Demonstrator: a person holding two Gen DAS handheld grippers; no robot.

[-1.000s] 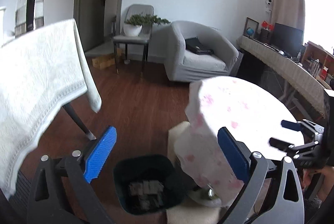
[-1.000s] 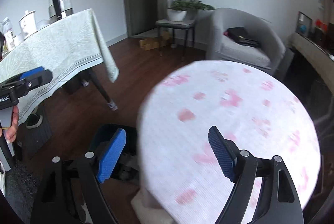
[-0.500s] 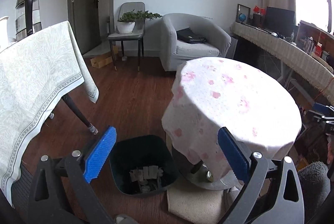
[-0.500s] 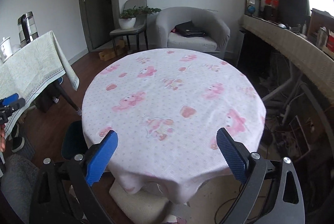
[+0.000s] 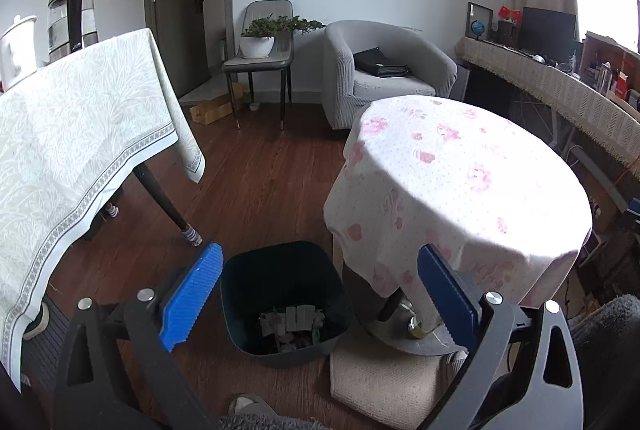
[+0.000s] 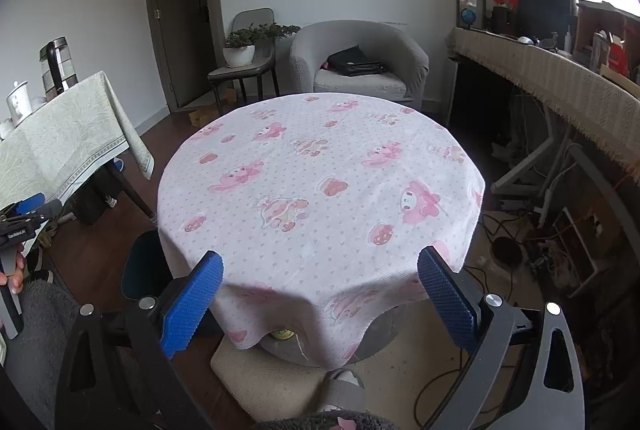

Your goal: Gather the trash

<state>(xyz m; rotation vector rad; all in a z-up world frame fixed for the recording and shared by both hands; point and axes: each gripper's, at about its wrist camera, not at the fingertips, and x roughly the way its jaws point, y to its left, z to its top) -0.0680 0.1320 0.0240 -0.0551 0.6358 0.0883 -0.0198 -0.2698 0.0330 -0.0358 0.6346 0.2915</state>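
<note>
Trash lies in the dark bin beside the round table's edge; left gripper and right gripper both gape empty, the right's jaws having just been opening.

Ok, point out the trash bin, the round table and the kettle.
trash bin [image 5: 280, 272]: left wrist view, inner back wall.
round table [image 6: 320, 165]: right wrist view, middle of the pink cloth top.
kettle [image 5: 74, 15]: left wrist view, its body.

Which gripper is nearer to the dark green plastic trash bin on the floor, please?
Left. The left gripper hangs open right above the dark green plastic trash bin; the right gripper faces the pink-patterned round table, bin off to its left.
</note>
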